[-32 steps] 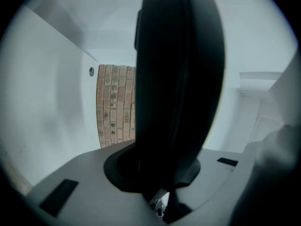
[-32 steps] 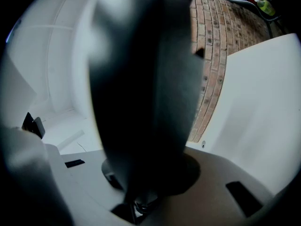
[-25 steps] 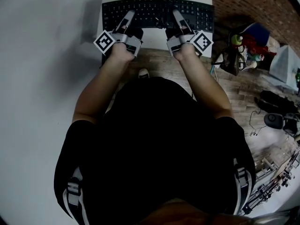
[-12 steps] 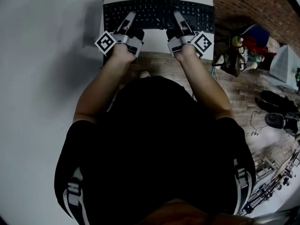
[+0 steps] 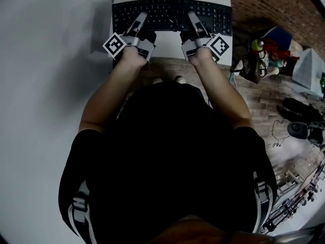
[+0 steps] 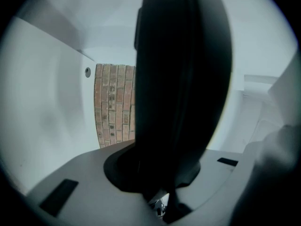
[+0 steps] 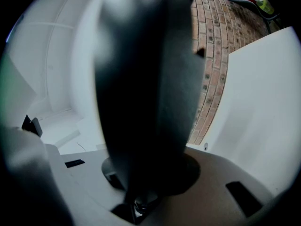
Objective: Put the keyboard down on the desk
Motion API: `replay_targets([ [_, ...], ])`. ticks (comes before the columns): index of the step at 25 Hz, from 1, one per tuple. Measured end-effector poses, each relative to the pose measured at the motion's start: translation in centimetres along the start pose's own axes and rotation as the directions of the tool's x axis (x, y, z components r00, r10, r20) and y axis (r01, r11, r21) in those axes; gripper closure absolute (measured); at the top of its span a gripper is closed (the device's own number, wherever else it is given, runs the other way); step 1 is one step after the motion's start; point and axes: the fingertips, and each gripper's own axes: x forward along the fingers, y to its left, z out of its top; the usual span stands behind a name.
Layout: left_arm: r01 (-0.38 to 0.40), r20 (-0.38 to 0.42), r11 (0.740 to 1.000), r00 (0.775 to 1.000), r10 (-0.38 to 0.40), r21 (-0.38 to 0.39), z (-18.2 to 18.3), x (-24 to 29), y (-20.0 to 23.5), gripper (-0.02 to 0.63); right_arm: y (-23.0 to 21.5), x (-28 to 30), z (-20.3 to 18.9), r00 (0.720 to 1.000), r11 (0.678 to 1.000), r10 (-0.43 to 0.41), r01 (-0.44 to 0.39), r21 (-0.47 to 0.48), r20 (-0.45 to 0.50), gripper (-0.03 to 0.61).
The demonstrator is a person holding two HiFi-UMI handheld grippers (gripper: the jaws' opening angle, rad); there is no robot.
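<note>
Shirt (image 5: 172, 156): black, short sleeves ending above the elbows, filling the centre of the head view.

Straps (image 5: 78, 207): pale grey webbing with dark buckles, one at the lower left of the torso and one at the lower right.

Shoes (image 5: 158, 80): two white toe caps, visible just above the shirt.

Left gripper (image 5: 140, 16) and right gripper (image 5: 192, 15): grey housings with long, narrow grey fingers. Each carries a marker cube (image 5: 115, 45), white with a black square pattern.

In the gripper views, each housing is matte grey with black rectangular slots (image 6: 59, 197) and a round dark recess.
</note>
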Motion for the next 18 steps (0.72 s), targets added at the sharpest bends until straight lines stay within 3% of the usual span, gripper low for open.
replay_targets([
  [18, 0.001, 0.015, 1.0, 1.0, -0.001, 0.005, 0.31, -0.12, 0.31, 0.532, -0.53, 0.71, -0.15, 1.0, 1.0, 0.009, -0.008, 0.006, -0.026, 0.465],
])
